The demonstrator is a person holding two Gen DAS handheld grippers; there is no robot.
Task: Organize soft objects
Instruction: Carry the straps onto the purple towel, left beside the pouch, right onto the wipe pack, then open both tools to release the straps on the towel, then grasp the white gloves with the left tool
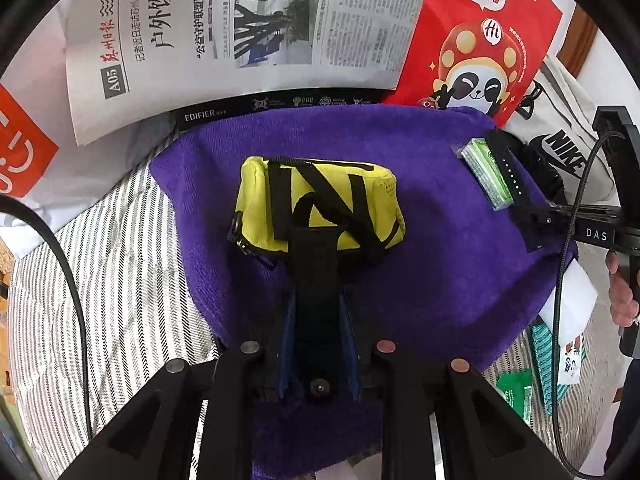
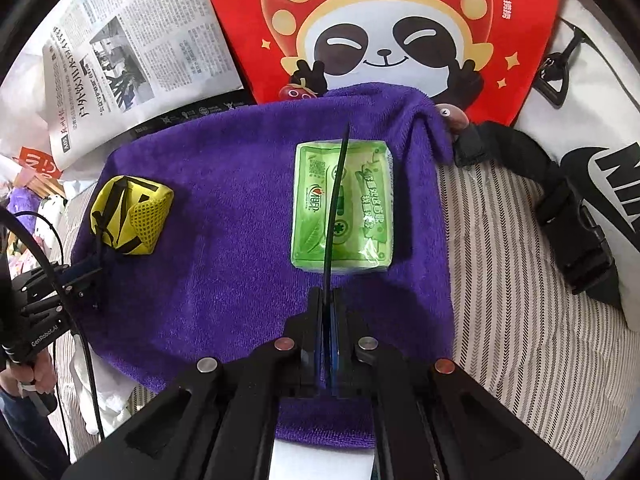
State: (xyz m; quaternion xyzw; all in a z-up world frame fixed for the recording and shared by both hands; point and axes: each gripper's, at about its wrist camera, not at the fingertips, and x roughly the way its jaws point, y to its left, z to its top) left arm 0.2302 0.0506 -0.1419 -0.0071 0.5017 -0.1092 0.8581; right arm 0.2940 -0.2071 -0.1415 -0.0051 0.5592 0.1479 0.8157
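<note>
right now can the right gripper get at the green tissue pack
Probably not yet: the right gripper is shut on a thin black strap that crosses the green tissue pack. The pack lies uncovered on the purple towel; only that grip hinders.

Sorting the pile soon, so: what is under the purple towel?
The purple towel lies on striped bedding; its far edge overlaps a red panda bag and a black box edge. Whatever lies beneath its middle is covered.
</note>
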